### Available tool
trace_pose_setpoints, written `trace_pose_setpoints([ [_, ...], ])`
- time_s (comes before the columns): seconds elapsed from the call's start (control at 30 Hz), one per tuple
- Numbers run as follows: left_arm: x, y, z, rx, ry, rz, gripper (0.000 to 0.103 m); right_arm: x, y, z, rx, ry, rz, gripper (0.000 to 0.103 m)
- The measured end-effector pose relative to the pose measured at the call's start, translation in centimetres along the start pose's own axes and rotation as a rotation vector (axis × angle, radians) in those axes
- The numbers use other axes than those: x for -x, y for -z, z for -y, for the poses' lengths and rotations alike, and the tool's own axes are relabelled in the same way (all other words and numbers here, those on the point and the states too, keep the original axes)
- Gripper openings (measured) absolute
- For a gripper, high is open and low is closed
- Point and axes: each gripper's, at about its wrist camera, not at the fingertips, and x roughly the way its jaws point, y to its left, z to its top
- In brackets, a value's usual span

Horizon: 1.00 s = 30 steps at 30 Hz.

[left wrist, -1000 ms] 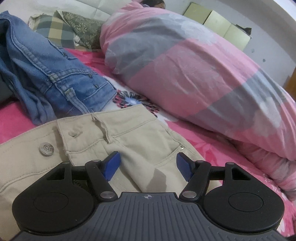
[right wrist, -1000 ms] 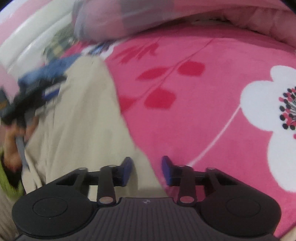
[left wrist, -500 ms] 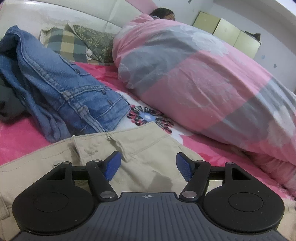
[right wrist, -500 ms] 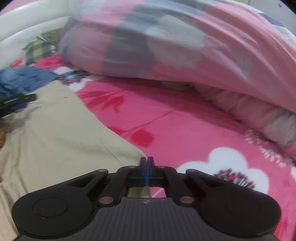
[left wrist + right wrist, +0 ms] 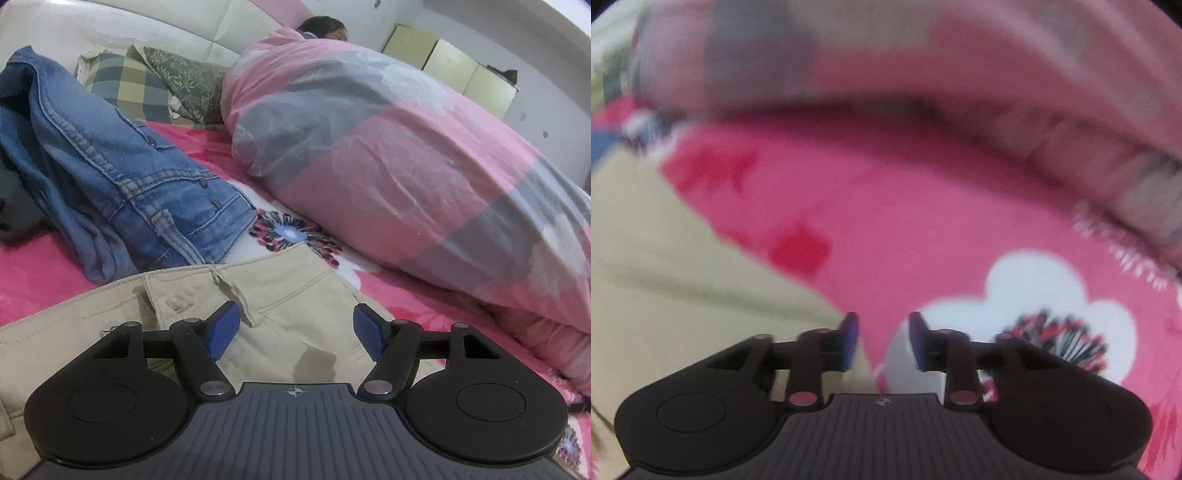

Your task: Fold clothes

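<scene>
— Two garments show on the bed (image 5: 44,273): beige trousers (image 5: 288,295) spread flat with the waistband up, and blue jeans (image 5: 122,173) heaped just beyond them.
— Are they folded?
— The trousers lie smooth, no fold visible; the jeans are rumpled. So folding remains, I judge.
— Grippers?
— Left hand-held gripper (image 5: 295,334) gapes wide over the waistband, gripping nothing. Right hand-held gripper (image 5: 881,341) is parted at the trousers' blurred edge, empty.

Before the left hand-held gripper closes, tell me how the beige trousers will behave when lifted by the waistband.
The beige trousers will probably drape and sag, since they lie flat and creased on the bed. The stitched waistband looks thicker, so it likely offers a firmer pinch. The open left hand-held gripper grips one spot only, so the far side may trail.
</scene>
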Motion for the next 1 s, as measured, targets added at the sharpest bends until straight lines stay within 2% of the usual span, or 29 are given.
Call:
trace_pose_setpoints([
  [0.07,-0.3,0.1,0.0,0.006,-0.006,-0.010,0.068,1.8,-1.3,-0.1,-0.040,-0.065,0.103,0.041],
  [0.1,-0.4,0.1,0.0,0.008,-0.009,-0.014,0.068,2.2,-2.1,-0.7,-0.049,-0.121,0.150,0.048],
  [0.17,-0.5,0.2,-0.1,0.010,-0.012,-0.016,0.068,1.2,-3.5,-3.2,-0.012,-0.240,0.184,0.059],
  [0.2,-0.6,0.3,-0.1,0.011,-0.013,-0.017,0.068,0.1,-4.2,-5.0,0.023,-0.295,0.177,0.066],
  [0.3,-0.7,0.4,-0.2,0.013,-0.016,-0.020,0.068,-4.2,-5.9,-10.9,0.138,-0.419,0.112,0.067],
  [0.43,-1.0,0.7,-0.3,0.011,-0.023,-0.023,0.069,-8.8,-8.7,-16.2,0.199,-0.479,0.083,0.067],
  [0.5,-1.1,0.8,-0.2,0.003,-0.028,-0.023,0.069,-10.7,-10.2,-18.2,0.216,-0.508,0.081,0.072],
  [0.6,-1.3,0.9,-0.2,-0.001,-0.024,-0.027,0.071,-13.9,-11.1,-19.6,0.170,-0.571,-0.024,0.073],
  [0.63,-1.3,0.8,-0.3,0.002,-0.022,-0.027,0.071,-14.3,-11.0,-20.0,0.186,-0.574,-0.024,0.071],
  [0.67,-1.3,0.8,-0.3,0.004,-0.022,-0.028,0.071,-14.0,-10.6,-20.4,0.230,-0.572,-0.001,0.061],
  [0.7,-1.3,0.8,-0.3,0.005,-0.021,-0.028,0.071,-13.6,-10.4,-20.7,0.262,-0.583,0.011,0.037],
  [0.73,-1.3,0.8,-0.3,0.006,-0.021,-0.028,0.071,-13.4,-10.3,-20.9,0.274,-0.601,0.008,0.023],
  [0.77,-1.3,0.8,-0.2,0.005,-0.023,-0.026,0.071,-13.1,-10.1,-21.4,0.295,-0.599,0.016,0.014],
  [0.9,-1.1,0.4,-0.5,0.027,-0.032,0.009,0.069,-10.6,-9.7,-23.2,0.399,-0.525,0.146,0.011],
  [1.0,-1.2,0.0,-0.8,0.037,-0.068,0.037,0.069,-9.9,-10.5,-23.9,0.398,-0.491,0.234,0.011],
])
